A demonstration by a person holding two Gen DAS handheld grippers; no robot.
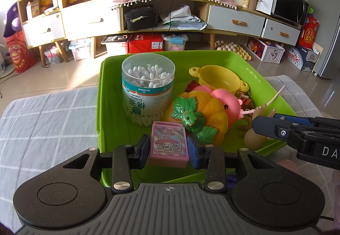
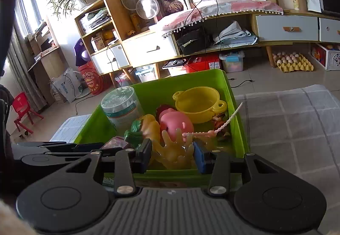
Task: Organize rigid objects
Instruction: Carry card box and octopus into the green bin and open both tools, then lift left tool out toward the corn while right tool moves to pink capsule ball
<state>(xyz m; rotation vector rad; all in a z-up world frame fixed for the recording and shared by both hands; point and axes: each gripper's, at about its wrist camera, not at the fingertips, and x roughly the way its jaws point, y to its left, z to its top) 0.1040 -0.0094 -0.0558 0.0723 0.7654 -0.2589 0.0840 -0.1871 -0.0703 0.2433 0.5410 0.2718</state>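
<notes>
Most items already sit in the bin (image 1: 102, 94) — left gripper (image 1: 169, 147) clamps the eraser (image 1: 169, 143), right gripper (image 2: 172, 155) seemingly pinches a toy hand (image 2: 174, 150), both unreleased.

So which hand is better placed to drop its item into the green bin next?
Left, probably. Its tool grips the pink eraser box above bare floor of the green bin. The right tool holds the translucent hand toy over the near rim.

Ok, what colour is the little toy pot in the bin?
Yellow; the pot shows best in the right wrist view.
</notes>
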